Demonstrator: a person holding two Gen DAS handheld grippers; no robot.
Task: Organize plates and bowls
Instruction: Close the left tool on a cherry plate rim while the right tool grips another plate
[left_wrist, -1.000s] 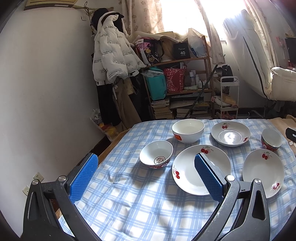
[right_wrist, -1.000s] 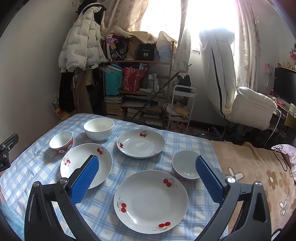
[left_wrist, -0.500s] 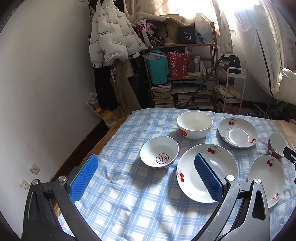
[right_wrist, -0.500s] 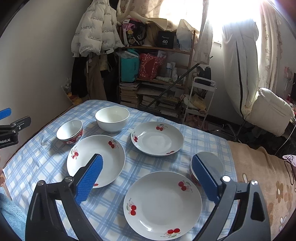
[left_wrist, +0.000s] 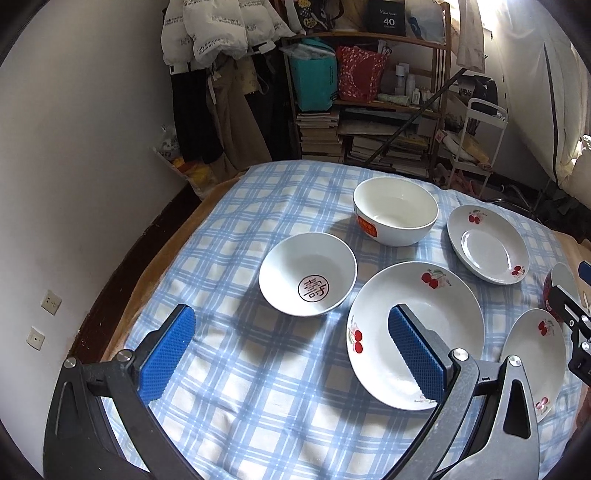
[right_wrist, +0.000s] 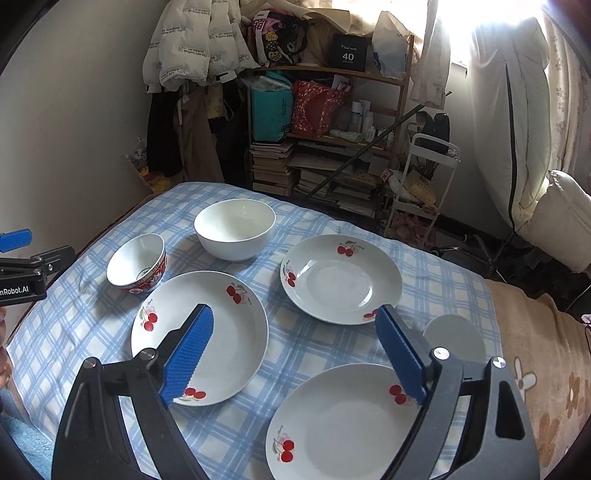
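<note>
Both grippers hung over the dishes with nothing between their blue pads. On the left gripper (left_wrist: 291, 354) the jaws stood wide apart and released. On the right gripper (right_wrist: 295, 354) the jaws had just been closing a little, yet they were still spread wide and gripped nothing.

Six dishes sat apart from one another on a blue-and-white checked tablecloth (left_wrist: 258, 387). Beneath the left gripper's right pad lay a deep cherry-print plate (left_wrist: 417, 325). Just beside it, toward the wall, stood a small white bowl (left_wrist: 308, 273) with a red character in its bottom. Farther back stood a larger white bowl (right_wrist: 234, 229), and beside that another cherry-print plate (right_wrist: 341, 278). Nearest the right gripper lay a third cherry-print plate (right_wrist: 343, 421), partly under its right pad. A small bowl with a red patterned outside (left_wrist: 561, 284) sat at the cloth's right edge, mostly hidden behind the right gripper.

Beyond the table stood a wooden shelf (right_wrist: 332, 110) crowded with bags and stacked books. A white padded jacket (right_wrist: 192, 40) hung on the wall to its left.
</note>
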